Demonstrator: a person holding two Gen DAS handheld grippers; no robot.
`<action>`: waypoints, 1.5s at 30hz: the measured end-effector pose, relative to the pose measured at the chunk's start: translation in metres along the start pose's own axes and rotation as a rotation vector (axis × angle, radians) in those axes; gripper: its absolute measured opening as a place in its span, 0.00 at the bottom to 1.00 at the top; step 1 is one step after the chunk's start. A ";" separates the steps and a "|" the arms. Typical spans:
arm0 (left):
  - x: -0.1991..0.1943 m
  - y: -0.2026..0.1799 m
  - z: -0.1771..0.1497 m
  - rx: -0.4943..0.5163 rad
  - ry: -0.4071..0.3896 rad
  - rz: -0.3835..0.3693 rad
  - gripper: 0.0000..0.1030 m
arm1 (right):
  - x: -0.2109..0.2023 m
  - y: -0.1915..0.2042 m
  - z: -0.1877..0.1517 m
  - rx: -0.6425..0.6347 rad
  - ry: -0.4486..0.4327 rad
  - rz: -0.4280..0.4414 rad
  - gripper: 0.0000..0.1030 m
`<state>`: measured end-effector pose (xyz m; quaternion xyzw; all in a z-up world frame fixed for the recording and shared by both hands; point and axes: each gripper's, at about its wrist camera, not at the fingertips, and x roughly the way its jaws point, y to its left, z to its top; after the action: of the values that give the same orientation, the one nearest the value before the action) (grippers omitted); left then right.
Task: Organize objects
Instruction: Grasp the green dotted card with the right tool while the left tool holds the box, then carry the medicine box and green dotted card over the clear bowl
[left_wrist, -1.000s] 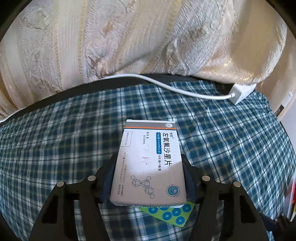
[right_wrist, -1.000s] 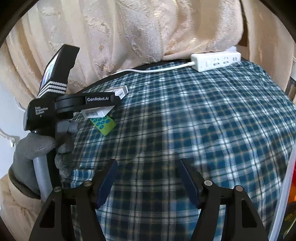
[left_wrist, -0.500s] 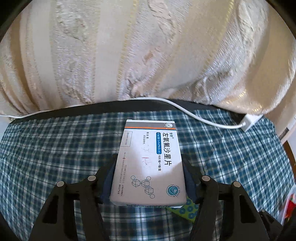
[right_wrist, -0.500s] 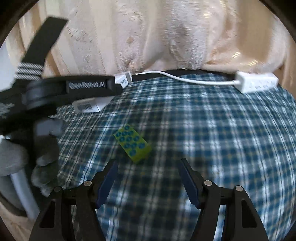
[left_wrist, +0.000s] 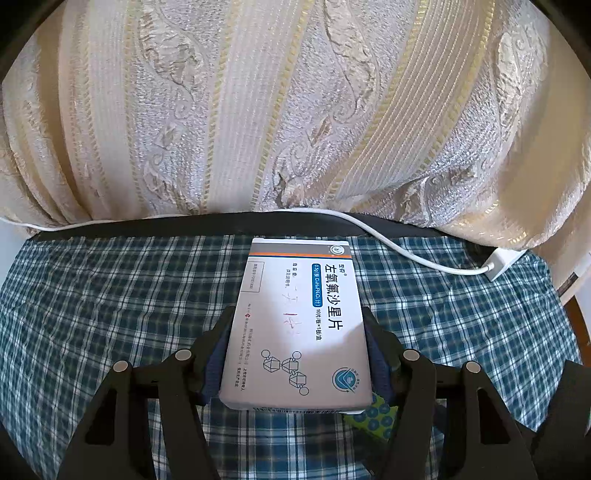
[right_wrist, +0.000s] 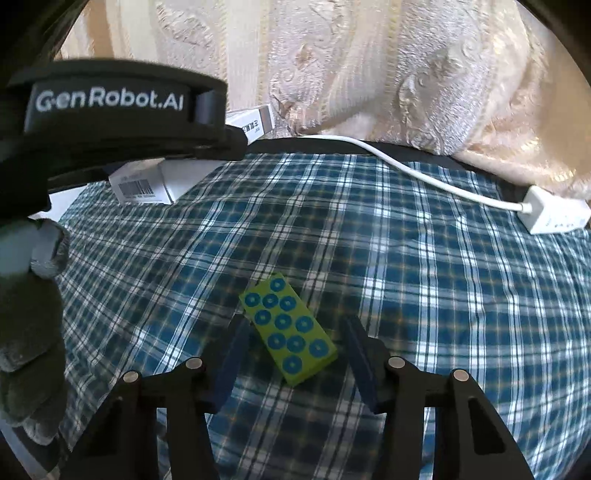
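Over the checked cloth (right_wrist: 406, 295) by the curtain (left_wrist: 295, 110), our left tongs (left_wrist: 297, 343) grip the medicine box (left_wrist: 299, 325). Our right tongs (right_wrist: 293, 350) gape around the green block (right_wrist: 288, 328); lying skewed, we judge it may twist free on closing.

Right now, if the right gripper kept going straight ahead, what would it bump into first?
Probably the green block. It lies on the plaid cloth between the open fingers of the right gripper, though how high the gripper sits above it is unclear.
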<state>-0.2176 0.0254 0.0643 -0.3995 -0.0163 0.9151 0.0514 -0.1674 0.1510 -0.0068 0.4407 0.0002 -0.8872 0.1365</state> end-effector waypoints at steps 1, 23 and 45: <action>0.000 0.000 0.000 -0.003 0.000 0.001 0.63 | 0.001 0.001 0.001 -0.005 0.000 -0.006 0.54; -0.013 -0.003 0.001 -0.022 -0.008 -0.024 0.63 | -0.009 -0.001 -0.014 0.058 0.009 -0.168 0.31; -0.068 -0.065 -0.014 0.116 -0.093 -0.165 0.63 | -0.095 -0.027 -0.062 0.207 -0.049 -0.322 0.31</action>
<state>-0.1566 0.0822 0.1090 -0.3504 0.0016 0.9247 0.1488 -0.0711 0.2076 0.0262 0.4247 -0.0239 -0.9034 -0.0534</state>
